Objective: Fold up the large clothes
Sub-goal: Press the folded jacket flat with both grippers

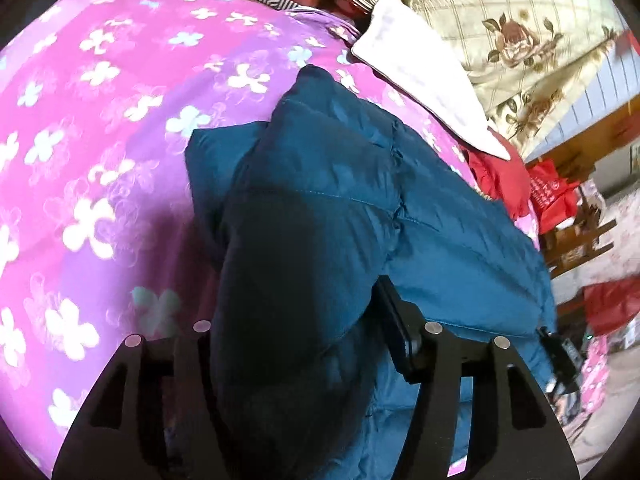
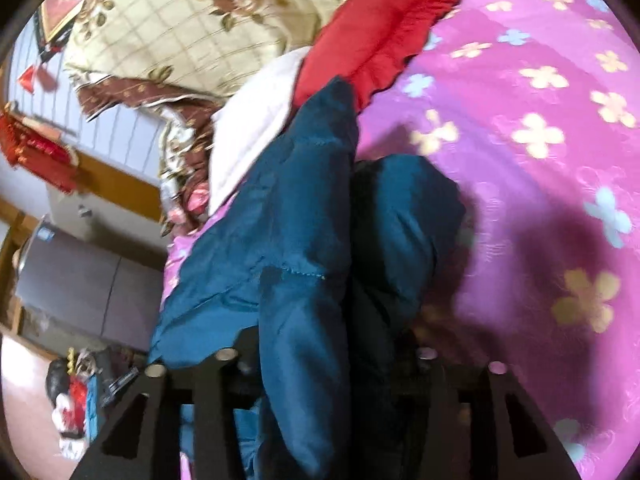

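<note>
A teal padded jacket [image 1: 320, 184] lies bunched on a pink flowered bedspread [image 1: 100, 120]. My left gripper [image 1: 304, 344] is shut on a thick fold of the jacket, which fills the gap between its black fingers [image 1: 396, 332] and hides the tips. In the right wrist view the same jacket [image 2: 280, 240] runs between the fingers [image 2: 224, 384] of my right gripper [image 2: 324, 364], which is shut on a fold of it. The bedspread [image 2: 520, 160] lies to the right there.
A red ruffled garment [image 2: 380, 36] and a white cloth [image 2: 256, 128] lie beyond the jacket. A cream rose-patterned quilt [image 1: 520, 32] is piled at the bed's far side. Red bags [image 1: 552, 196] and wooden furniture [image 1: 580, 240] stand off the bed. A grey cabinet [image 2: 88, 280] stands left.
</note>
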Demonstrator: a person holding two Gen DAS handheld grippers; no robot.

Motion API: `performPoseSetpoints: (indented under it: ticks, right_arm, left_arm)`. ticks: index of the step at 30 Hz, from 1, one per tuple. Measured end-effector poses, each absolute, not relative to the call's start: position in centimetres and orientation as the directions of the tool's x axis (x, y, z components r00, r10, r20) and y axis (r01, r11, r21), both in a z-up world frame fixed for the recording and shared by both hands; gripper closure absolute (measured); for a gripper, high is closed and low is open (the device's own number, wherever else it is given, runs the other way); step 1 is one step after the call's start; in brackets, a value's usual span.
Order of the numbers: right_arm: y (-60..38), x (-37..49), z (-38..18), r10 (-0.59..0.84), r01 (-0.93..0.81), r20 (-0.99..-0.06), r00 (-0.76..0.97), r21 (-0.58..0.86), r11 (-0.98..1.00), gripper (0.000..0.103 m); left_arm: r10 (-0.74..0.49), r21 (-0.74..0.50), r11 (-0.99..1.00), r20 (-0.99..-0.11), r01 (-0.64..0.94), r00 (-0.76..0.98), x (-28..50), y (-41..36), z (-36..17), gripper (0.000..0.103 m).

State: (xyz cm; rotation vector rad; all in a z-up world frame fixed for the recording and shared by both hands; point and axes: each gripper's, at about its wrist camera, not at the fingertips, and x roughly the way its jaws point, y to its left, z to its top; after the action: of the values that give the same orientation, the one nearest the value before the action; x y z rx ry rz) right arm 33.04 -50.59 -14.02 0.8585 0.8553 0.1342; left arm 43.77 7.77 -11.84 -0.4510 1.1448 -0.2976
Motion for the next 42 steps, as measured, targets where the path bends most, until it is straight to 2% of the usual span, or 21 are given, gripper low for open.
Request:
performPoseSetpoints:
  ticks: [4,7,9,12,15,19,27,30,33,37,42]
  right_arm:
    - [-51.5,31.0,-11.5,0.303,0.281,-0.644,0.703,0.642,0.713,0.037]
    - [-51.6,29.2,-8.6,0.158,0.319,-0.662,0.733,0.540,0.779,0.036]
    - [-50.1,28.5,-6.6,0.109,0.286,-0.659,0.745,0.462,0.840,0.036]
    - [-47.0,27.9,-5.0,0.142,0.180,-0.627,0.766,0.421,0.889,0.036]
    - [-43.5,28.7,-6.4,0.219,0.091,-0.634,0.741,0.419,0.904,0.036]
    - [-41.2,30.4,-10.5,0.117,0.111,-0.680,0.723,0.281,0.953,0.036]
    - [-42.3,33.3,-12.8,0.032,0.112,-0.626,0.779,0.189,0.976,0.037]
    - [-43.1,33.7,-13.2,0.017,0.134,-0.608,0.794,0.202,0.970,0.037]
    - [-43.3,33.5,-13.3,0.007,0.147,-0.606,0.795,0.205,0.968,0.037]
    - [-41.9,32.4,-11.5,-0.118,0.224,-0.664,0.739,0.077,0.971,0.037]
    - [-39.0,29.1,-8.5,-0.055,0.144,-0.642,0.765,0.087,0.986,0.037]
  left_arm:
    - [-0.450,-0.488,0.872,-0.779,0.029,0.436,42.2,8.5,-8.6,0.046]
    - [-0.452,-0.494,0.869,-0.768,0.030,0.453,41.2,9.8,-6.8,0.039]
    - [-0.437,-0.480,0.877,-0.780,0.019,0.448,40.8,10.1,-6.6,0.038]
    - [-0.416,-0.455,0.890,-0.794,0.020,0.444,40.2,9.5,-7.1,0.038]
    - [-0.410,-0.449,0.893,-0.799,0.017,0.439,40.3,8.6,-8.9,0.038]
    - [-0.384,-0.422,0.907,-0.825,-0.001,0.415,40.5,7.8,-12.0,0.037]
    - [-0.400,-0.444,0.896,-0.797,0.010,0.452,39.6,7.4,-13.5,0.029]
    - [-0.403,-0.446,0.895,-0.795,0.013,0.453,39.6,6.6,-13.9,0.024]
    - [-0.386,-0.434,0.901,-0.803,-0.002,0.453,39.9,6.3,-13.9,0.021]
    - [-0.364,-0.415,0.909,-0.813,-0.015,0.454,38.8,6.5,-12.4,0.022]
    - [-0.317,-0.347,0.937,-0.782,0.047,0.537,35.6,6.2,-9.0,0.022]
